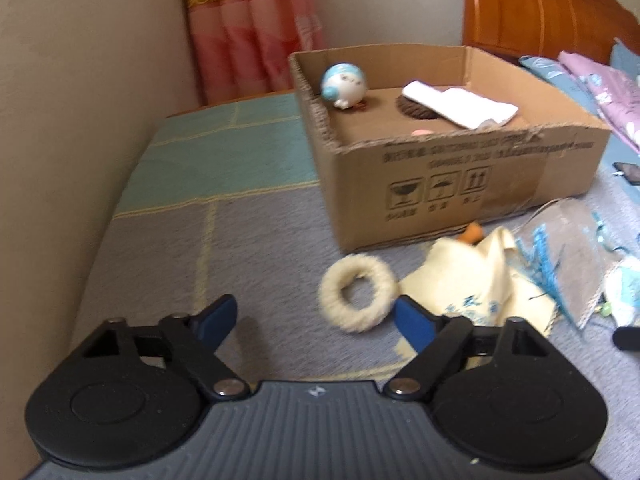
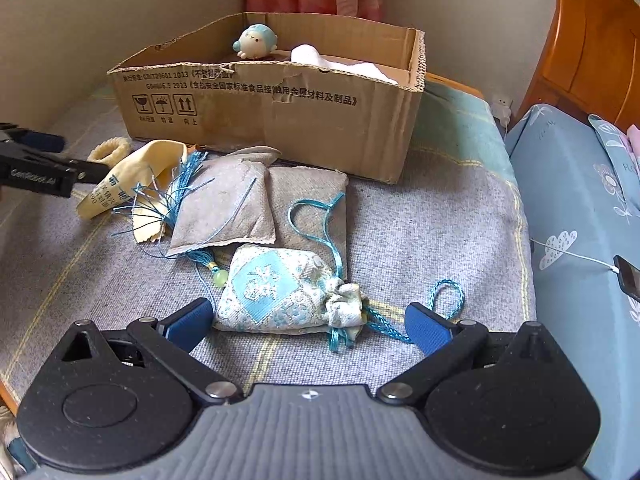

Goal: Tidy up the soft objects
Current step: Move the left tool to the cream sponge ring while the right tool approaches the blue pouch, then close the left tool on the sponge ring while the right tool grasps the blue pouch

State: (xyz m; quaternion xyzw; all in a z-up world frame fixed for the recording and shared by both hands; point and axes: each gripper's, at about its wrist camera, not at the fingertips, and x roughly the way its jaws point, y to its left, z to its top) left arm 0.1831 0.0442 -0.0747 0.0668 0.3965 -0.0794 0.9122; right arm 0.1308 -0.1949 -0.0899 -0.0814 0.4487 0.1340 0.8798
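Grey and teal bedding (image 2: 420,216) carried the soft things in front of a cardboard box (image 2: 280,120). Nearest the right claw (image 2: 310,322), whose spread fingers pinched nothing, lay a blue embroidered pouch (image 2: 276,292), its cord (image 2: 444,296) looping past one fingertip. Behind it sat two grey sachets (image 2: 240,204), a blue tassel (image 2: 172,200) and a yellow cloth (image 1: 480,280), partly covered. The left claw (image 1: 316,320) stood spread and empty just beside a fluffy cream ring (image 1: 356,296). Inside the box, a round blue toy (image 1: 344,86) and white cloth (image 1: 460,106) showed; a brown item beneath was hard to make out.
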